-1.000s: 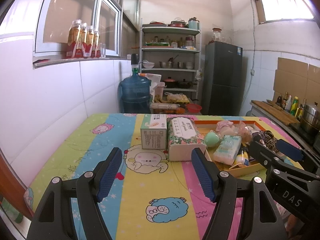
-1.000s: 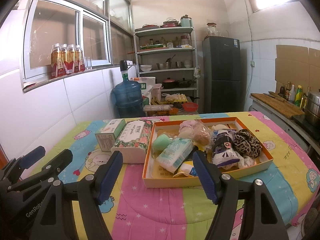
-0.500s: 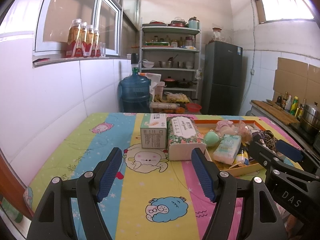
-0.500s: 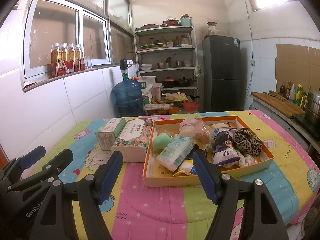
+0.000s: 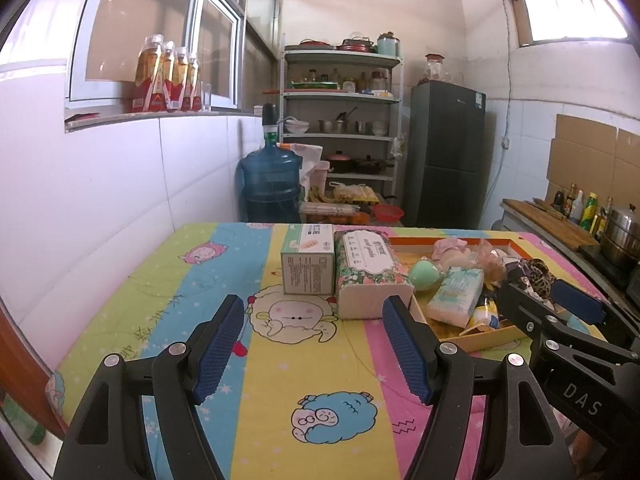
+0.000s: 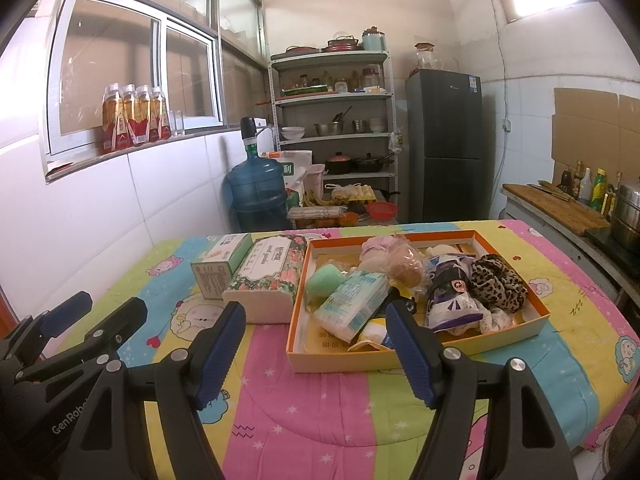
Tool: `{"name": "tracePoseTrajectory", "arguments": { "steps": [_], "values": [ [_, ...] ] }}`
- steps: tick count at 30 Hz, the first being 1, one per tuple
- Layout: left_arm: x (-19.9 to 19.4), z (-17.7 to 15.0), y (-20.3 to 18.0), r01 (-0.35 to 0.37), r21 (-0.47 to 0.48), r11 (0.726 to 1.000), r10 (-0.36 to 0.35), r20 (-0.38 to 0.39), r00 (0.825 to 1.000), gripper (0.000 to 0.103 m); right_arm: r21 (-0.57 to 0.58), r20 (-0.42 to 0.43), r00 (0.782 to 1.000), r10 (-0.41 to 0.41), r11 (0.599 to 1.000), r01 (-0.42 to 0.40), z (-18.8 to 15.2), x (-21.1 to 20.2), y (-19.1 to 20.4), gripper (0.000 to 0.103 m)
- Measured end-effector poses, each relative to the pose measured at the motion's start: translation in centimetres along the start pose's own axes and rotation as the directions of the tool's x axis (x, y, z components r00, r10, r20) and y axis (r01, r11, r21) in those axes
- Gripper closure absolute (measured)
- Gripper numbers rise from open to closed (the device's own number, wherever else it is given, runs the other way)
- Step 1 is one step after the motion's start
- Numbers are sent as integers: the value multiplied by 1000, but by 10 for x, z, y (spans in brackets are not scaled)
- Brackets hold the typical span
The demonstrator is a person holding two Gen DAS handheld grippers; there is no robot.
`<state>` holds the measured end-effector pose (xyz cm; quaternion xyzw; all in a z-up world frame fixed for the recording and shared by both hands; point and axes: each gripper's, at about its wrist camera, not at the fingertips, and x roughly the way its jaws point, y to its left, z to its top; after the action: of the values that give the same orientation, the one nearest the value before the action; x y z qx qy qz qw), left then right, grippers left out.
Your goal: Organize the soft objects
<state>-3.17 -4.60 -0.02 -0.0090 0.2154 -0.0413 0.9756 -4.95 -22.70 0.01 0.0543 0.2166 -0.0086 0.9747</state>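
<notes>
Your left gripper (image 5: 314,344) hangs over the striped cartoon tablecloth (image 5: 304,368) with its jaws spread wide, nothing between the blue pads (image 5: 218,350). Your right gripper (image 6: 316,348) is the same: jaws apart, empty, held low over the near edge of the table in front of the orange-rimmed box (image 6: 538,322). Each gripper shows at the edge of the other's view, side by side, not touching. The soft things sit inside the box: a green sponge ball (image 6: 326,278) at its left end, a light-blue tissue pack (image 6: 352,302) lying tilted just beside it, a pink bagged bundle (image 6: 394,258) behind those, a white and purple packet (image 6: 452,292) in the middle, and a leopard-print cloth (image 6: 498,282) at the right end touching the packet. A small white and yellow tube (image 6: 374,334) lies at the front of the box under the tissue pack's near corner. Outside the box, touching its left wall, lies a floral-wrapped tissue brick (image 6: 268,276), and to the left of that stands a green and white carton (image 6: 218,266), the two pressed side by side. Behind the table: blue water jug (image 6: 256,192), metal shelf rack (image 6: 332,120) with pots and bowls, dark fridge (image 6: 446,144), bottles on the window sill (image 6: 132,120). On the right, a counter with a wooden board (image 6: 568,210) and a steel pot (image 6: 628,208).
</notes>
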Motion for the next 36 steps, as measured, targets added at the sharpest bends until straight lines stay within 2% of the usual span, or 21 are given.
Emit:
{"name": "tracePoseTrajectory", "arguments": {
  "steps": [36],
  "values": [
    [2, -2, 2, 2, -11, 1000, -2, 0, 1000, 29, 1, 0, 1000, 0, 1000, 0, -1, 1, 1, 31]
  ]
}}
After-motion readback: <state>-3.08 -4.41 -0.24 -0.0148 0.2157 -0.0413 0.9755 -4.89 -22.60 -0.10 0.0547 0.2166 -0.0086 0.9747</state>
